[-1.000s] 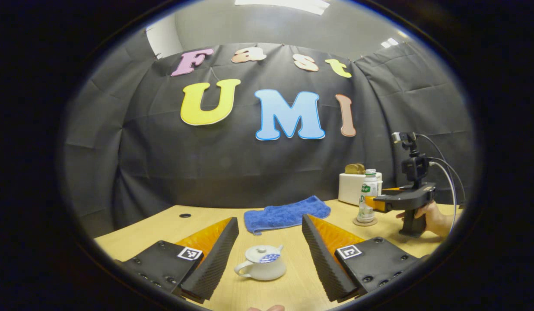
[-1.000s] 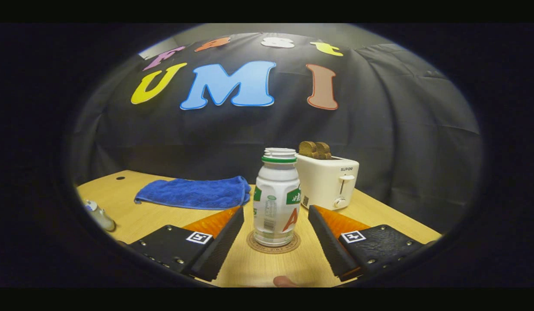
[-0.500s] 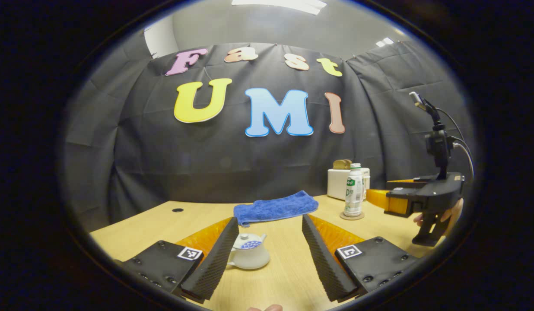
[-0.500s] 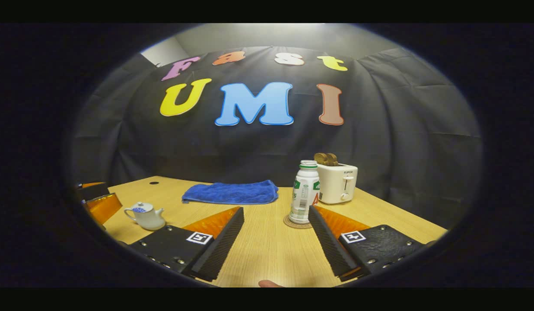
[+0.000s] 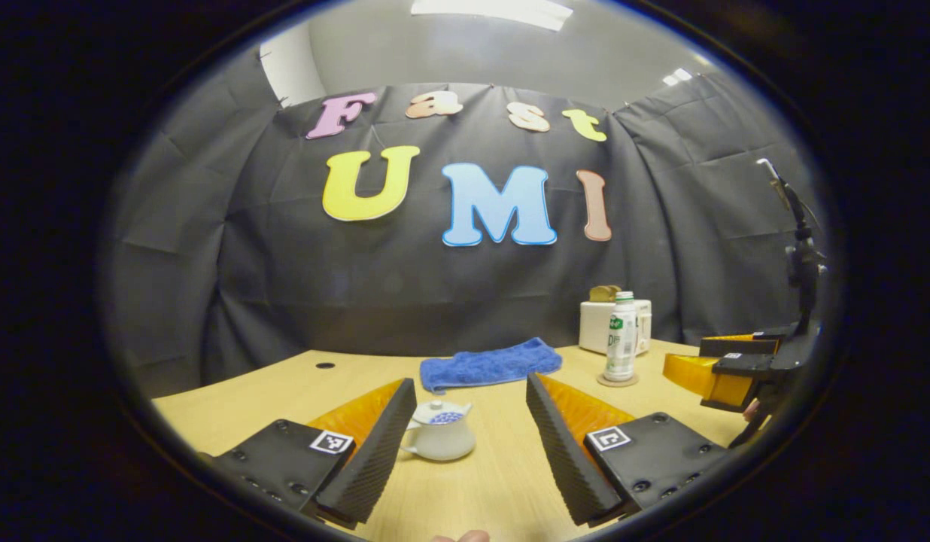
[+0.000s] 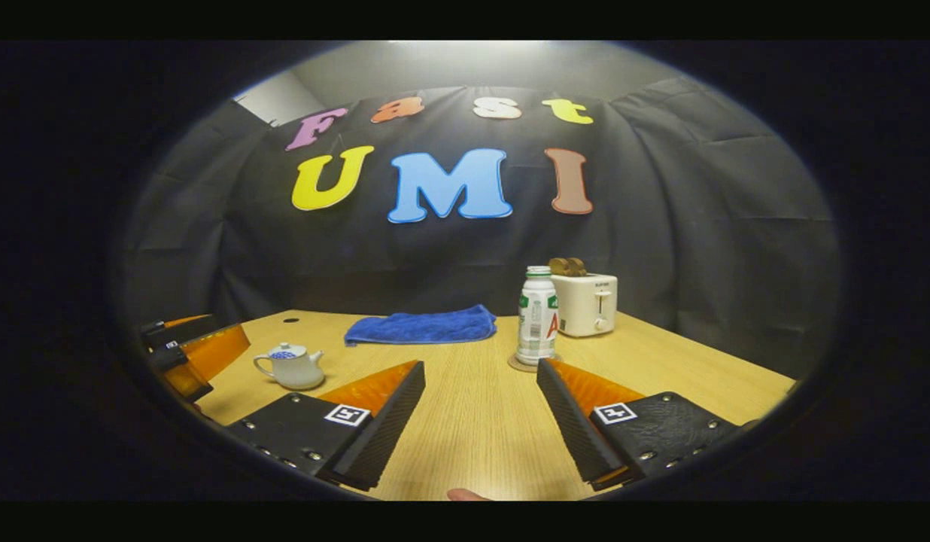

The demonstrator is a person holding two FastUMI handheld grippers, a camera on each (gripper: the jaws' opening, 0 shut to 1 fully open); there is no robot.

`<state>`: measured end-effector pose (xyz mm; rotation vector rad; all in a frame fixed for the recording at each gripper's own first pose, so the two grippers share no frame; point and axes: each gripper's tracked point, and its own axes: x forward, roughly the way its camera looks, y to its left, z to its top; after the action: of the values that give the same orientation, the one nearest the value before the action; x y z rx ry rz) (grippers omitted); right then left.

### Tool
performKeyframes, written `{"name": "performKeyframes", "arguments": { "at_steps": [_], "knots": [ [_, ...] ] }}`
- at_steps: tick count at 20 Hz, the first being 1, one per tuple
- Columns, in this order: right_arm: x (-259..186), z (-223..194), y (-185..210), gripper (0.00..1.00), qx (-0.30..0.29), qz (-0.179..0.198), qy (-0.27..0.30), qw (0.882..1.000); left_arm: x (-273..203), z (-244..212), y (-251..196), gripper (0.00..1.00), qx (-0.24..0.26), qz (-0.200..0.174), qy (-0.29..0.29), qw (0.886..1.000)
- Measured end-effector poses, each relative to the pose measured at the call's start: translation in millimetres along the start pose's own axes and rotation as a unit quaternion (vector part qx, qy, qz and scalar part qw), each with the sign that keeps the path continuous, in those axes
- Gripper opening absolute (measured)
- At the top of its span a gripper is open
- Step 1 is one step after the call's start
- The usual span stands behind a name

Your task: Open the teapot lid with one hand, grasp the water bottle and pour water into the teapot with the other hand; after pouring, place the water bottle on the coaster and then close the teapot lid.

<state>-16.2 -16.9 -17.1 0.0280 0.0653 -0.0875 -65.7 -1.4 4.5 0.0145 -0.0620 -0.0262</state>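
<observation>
A small white teapot point(image 5: 442, 443) with a blue pattern and its lid on stands on the wooden table, just ahead of my open left gripper point(image 5: 469, 382), partly behind one finger. In the right gripper view the teapot point(image 6: 290, 366) sits at the left. The white water bottle point(image 6: 537, 315) stands upright on a round coaster point(image 6: 519, 366), well ahead of my open right gripper point(image 6: 481, 366). In the left gripper view, the bottle point(image 5: 621, 336) and coaster point(image 5: 618, 382) are far right. Nothing is between either gripper's fingers.
A blue towel point(image 6: 421, 327) lies at the back of the table point(image 6: 472, 429). Behind the bottle stands a white toaster point(image 6: 585, 303) holding bread. The right gripper point(image 5: 724, 369) appears at the right edge of the left gripper view; the left gripper point(image 6: 194, 354) at the left of the right gripper view.
The right gripper has drawn well back from the bottle, which stays on the coaster. The left gripper has also pulled back from the teapot. Both remain open.
</observation>
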Motion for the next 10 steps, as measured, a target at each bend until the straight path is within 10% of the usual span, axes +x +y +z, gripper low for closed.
{"name": "performKeyframes", "arguments": {
  "at_steps": [10],
  "knots": [
    [-11.1, 11.8, 4.6, 0.93, -0.023, -0.001, -0.023, 0.999, -14.6, -2.8, 2.1, 1.00, -0.022, 0.004, -0.001, 1.000]
  ]
}}
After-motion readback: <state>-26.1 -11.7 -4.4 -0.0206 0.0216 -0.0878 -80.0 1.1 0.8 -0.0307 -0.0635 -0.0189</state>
